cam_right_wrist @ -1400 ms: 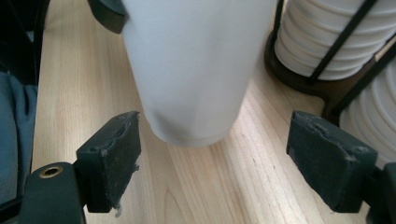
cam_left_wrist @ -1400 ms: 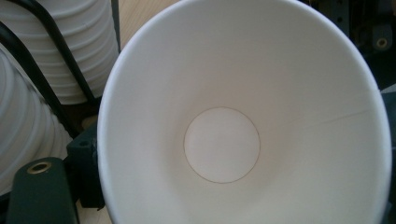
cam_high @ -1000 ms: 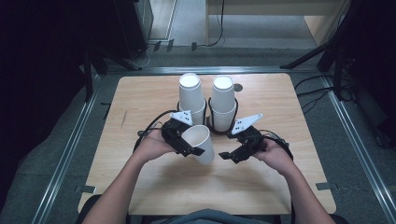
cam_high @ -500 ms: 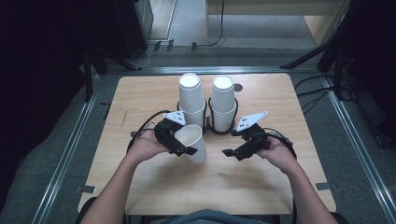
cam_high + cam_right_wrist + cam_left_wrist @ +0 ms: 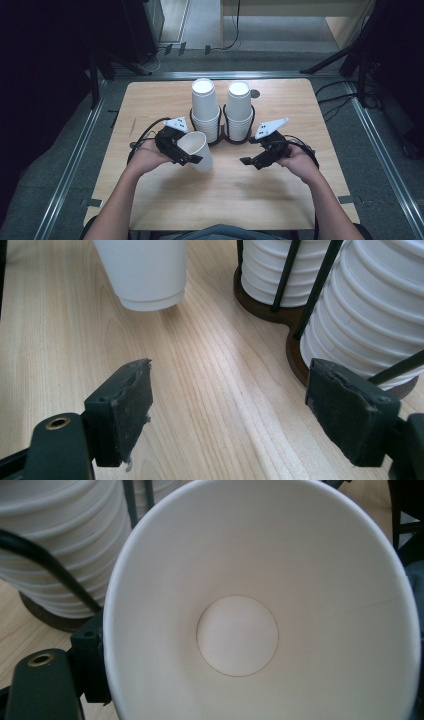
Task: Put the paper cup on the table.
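Observation:
My left gripper (image 5: 191, 154) is shut on a white paper cup (image 5: 196, 149), held tilted just above the table in front of the left stack. The left gripper view looks straight into the cup (image 5: 237, 635). One black finger (image 5: 90, 665) sits against its outer wall and the other is hidden behind the cup. My right gripper (image 5: 250, 161) hovers open over bare wood to the right. Its jaws have just been closing a little, with nothing between them (image 5: 230, 415). The cup's base (image 5: 145, 275) shows beyond them.
Two tall stacks of white cups (image 5: 205, 107) (image 5: 238, 107) stand in a dark wire holder (image 5: 222, 141) at the middle back of the wooden table (image 5: 225, 200). The holder's base and rods (image 5: 285, 315) lie close ahead of the right gripper. Cables trail from both grippers.
My left hand has carried the cup to the left, away from the right gripper. The right hand has stayed about where it was.

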`<state>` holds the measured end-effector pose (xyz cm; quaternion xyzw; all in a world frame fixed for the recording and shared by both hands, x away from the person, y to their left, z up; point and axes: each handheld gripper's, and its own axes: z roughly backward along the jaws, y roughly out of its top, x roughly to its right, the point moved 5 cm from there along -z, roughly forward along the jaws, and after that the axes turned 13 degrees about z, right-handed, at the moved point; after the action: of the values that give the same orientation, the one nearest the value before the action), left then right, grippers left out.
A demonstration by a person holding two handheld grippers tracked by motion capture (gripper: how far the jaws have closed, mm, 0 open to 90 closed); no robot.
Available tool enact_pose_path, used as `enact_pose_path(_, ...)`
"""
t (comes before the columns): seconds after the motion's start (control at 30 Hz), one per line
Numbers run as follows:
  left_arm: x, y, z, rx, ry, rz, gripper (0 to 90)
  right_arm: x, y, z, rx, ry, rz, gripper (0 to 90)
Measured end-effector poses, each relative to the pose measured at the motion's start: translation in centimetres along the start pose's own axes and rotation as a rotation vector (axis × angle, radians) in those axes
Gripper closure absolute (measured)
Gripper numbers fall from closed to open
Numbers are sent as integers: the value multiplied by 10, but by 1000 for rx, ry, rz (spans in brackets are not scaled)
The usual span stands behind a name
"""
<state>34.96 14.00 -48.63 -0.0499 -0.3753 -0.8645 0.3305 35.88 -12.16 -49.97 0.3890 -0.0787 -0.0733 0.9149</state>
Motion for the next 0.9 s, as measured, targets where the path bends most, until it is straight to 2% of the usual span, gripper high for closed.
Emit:
enact_pose_path(0.23,-9,-6,11,23,13,29,118,3,-1,-1,7,18,12,206)
enact_pose_path(0.53,-22,-16,25,37,59,63,118,4,3,-6,7,43,33,208)
enact_pose_path(0.67,-30,-24,33,53,71,104,114,6,3,-10,-8,49,41,210)
enact_pose_path(0.9,-42,-35,49,74,120,146,114,8,6,-17,-8,69,52,211)
